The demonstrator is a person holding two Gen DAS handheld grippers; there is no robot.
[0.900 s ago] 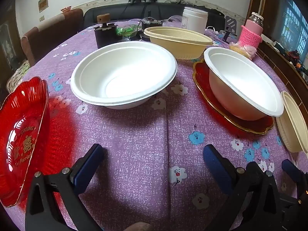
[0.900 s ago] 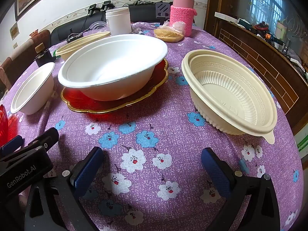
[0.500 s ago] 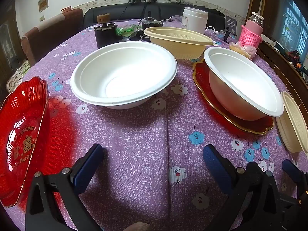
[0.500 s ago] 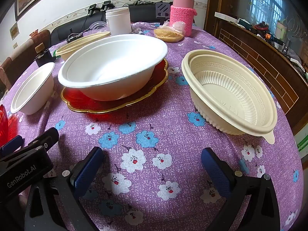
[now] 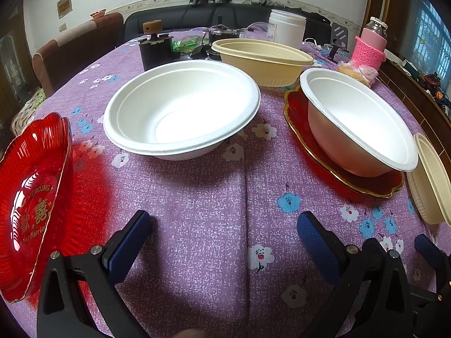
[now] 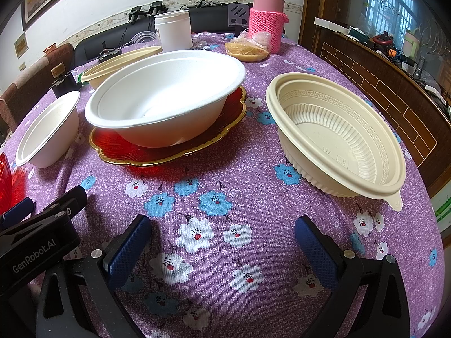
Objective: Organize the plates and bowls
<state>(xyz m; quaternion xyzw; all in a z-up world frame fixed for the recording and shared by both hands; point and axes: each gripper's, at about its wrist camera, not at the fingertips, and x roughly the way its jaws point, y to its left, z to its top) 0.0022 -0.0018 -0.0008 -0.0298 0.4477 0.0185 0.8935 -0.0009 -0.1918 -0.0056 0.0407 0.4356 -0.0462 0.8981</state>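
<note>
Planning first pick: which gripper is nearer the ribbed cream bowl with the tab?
Right. The right gripper has the ribbed cream bowl just ahead to its right. The left gripper sees it only at its view's far right edge, beyond the right gripper.

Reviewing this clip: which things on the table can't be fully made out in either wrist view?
- Red plate under the white bowl: its middle is covered by the bowl in both views; only the gold-edged rim shows.
- Second red plate: cut off by the left edge in the left wrist view.
- Far cream bowl: mostly hidden behind the white bowl in the right wrist view.
- White jar: any label is unreadable.
</note>
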